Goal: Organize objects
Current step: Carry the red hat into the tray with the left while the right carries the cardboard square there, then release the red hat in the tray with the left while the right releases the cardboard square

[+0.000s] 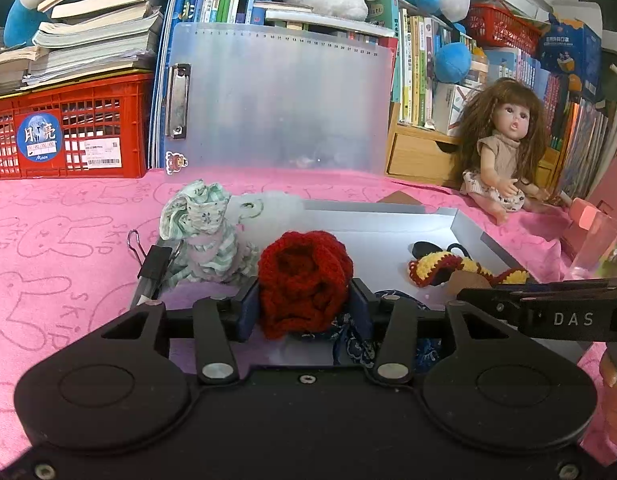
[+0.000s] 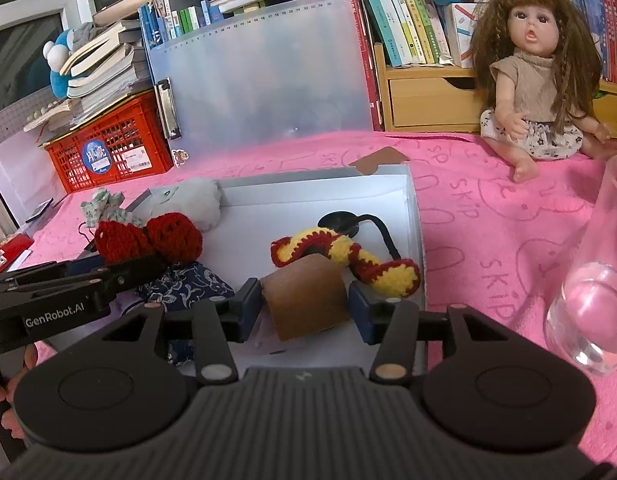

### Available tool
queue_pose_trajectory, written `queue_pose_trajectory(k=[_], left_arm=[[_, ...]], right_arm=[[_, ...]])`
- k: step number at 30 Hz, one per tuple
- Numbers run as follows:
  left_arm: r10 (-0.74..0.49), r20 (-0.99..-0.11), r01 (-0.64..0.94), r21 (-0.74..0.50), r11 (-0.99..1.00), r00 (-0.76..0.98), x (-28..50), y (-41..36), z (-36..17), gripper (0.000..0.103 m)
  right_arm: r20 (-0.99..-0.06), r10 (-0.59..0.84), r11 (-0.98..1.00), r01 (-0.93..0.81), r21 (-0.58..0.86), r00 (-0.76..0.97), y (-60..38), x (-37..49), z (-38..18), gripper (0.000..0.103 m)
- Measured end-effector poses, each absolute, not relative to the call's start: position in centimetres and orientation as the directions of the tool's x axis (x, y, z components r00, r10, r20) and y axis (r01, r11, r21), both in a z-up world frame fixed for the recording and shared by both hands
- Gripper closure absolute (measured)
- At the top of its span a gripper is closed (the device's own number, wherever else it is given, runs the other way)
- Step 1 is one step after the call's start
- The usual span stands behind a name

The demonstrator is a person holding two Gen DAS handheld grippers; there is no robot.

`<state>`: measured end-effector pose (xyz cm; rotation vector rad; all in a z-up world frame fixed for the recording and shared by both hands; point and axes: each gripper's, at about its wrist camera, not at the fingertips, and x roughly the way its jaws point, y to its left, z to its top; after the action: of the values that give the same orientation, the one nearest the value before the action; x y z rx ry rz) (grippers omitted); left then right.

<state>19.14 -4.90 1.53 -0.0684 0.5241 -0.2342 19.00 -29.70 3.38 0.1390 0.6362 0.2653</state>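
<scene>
My left gripper (image 1: pixel 304 304) is shut on a red knitted piece (image 1: pixel 304 280), held over the near left part of a white shallow box (image 1: pixel 468 228); it also shows in the right wrist view (image 2: pixel 148 240). My right gripper (image 2: pixel 304 306) is shut on a brown cardboard flap (image 2: pixel 306 300) at the box's near edge. In the box lie a yellow and red crocheted piece (image 2: pixel 348 256), a black suction cup with cord (image 2: pixel 342 222) and blue patterned cloth (image 2: pixel 184 284). A green checked cloth (image 1: pixel 204 232) and a white plush (image 2: pixel 192 200) sit at its far left.
A doll (image 2: pixel 536 60) sits at the back right on the pink cloth (image 1: pixel 68 240). A clear glass (image 2: pixel 596 280) stands at the right. A red crate (image 1: pixel 68 128) with books, a frosted clipboard (image 1: pixel 280 96) and a bookshelf line the back. A black binder clip (image 1: pixel 154 260) holds the box's left edge.
</scene>
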Motion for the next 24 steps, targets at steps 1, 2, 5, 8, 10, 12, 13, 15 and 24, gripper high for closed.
queue_pose_trajectory(k=[1,2,5,8,10,12,13,15,24], left_arm=[[-0.242,-0.486,0.207,-0.125,0.970,0.840,19.0,-4.8,1.5,0.054],[-0.243,-0.485,0.210,-0.124,0.970,0.840,19.0,-4.8,1.6,0.053],[-0.246,-0.484,0.217,-0.115,0.969,0.840,18.7,-4.9,1.8,0.049],[-0.249,-0.479,0.222,-0.114,0.968,0.842,18.4,-4.9,2.2,0.042],[-0.256,-0.473,0.228,-0.118,0.967,0.843,18.1,-4.9,2.4,0.038],[-0.263,-0.468,0.235,-0.119,0.965,0.844,17.9,-4.8,2.7,0.034],[-0.266,-0.465,0.238,-0.119,0.964,0.845,17.8,-4.7,2.9,0.033],[-0.266,-0.460,0.239,-0.118,0.964,0.847,17.5,-4.7,3.1,0.029],[-0.278,-0.442,0.245,-0.130,0.961,0.853,16.4,-4.0,4.2,0.020]], right_arm=[[-0.567,0.286,0.957,-0.201,0.209,0.772,-29.7,19.0,3.4,0.045],[-0.568,0.286,0.957,-0.202,0.209,0.772,-29.7,19.0,3.4,0.045],[-0.567,0.287,0.957,-0.203,0.209,0.772,-29.7,19.0,3.4,0.037],[-0.564,0.290,0.956,-0.204,0.211,0.773,-29.7,18.8,3.5,0.036],[-0.560,0.288,0.957,-0.207,0.204,0.777,-29.6,18.6,3.6,0.035],[-0.556,0.284,0.958,-0.209,0.196,0.781,-29.7,18.4,3.8,0.034],[-0.555,0.282,0.959,-0.209,0.192,0.783,-29.7,18.4,3.9,0.033],[-0.550,0.275,0.961,-0.206,0.185,0.789,-29.8,18.2,4.1,0.032],[-0.529,0.267,0.962,-0.195,0.188,0.806,-30.4,17.3,4.9,0.023]])
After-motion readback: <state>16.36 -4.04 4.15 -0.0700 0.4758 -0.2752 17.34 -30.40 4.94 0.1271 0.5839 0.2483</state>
